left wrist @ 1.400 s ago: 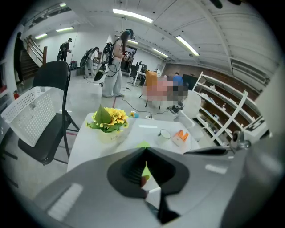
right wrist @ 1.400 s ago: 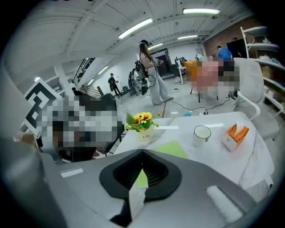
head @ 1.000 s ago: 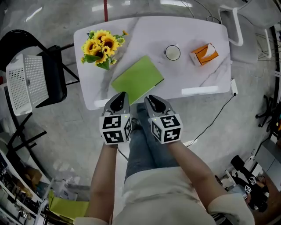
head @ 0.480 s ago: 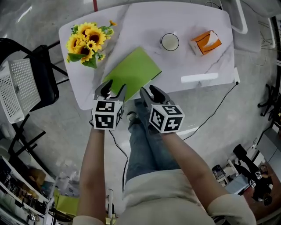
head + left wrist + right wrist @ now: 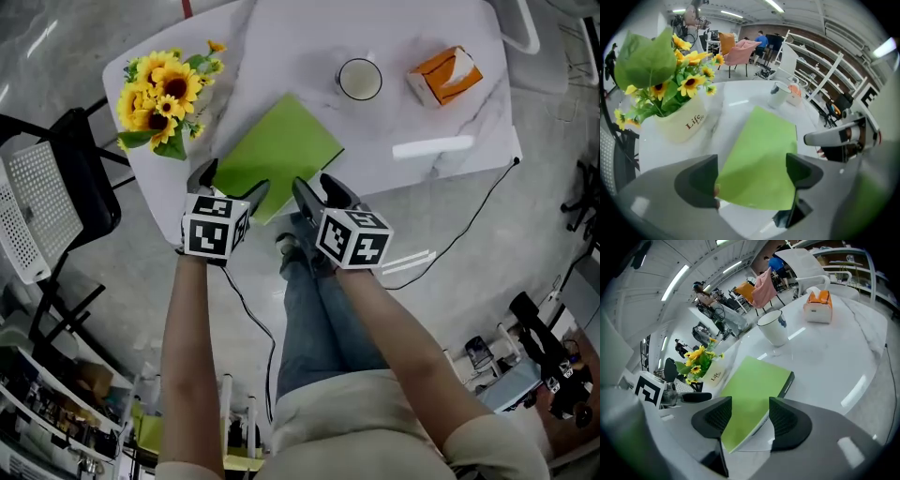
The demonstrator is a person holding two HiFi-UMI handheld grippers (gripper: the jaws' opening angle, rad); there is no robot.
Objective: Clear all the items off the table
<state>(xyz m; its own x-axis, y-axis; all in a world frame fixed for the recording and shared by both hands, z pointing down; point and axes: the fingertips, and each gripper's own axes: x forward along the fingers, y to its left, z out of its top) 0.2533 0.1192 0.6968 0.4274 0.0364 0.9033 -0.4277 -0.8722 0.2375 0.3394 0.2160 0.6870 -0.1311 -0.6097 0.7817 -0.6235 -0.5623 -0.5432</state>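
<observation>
Over the green book [image 5: 281,150] — left gripper [image 5: 230,183], right gripper [image 5: 317,187], fingers [image 5: 698,180] just opening, apart around it — near corner hidden.

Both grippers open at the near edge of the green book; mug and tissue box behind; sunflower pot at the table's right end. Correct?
No: the head view shows the sunflower pot at the left end of the table. Rest stands: left gripper and right gripper open, jaws just opening, near edge of the green book between them, ungripped; mug and tissue box behind.
</observation>
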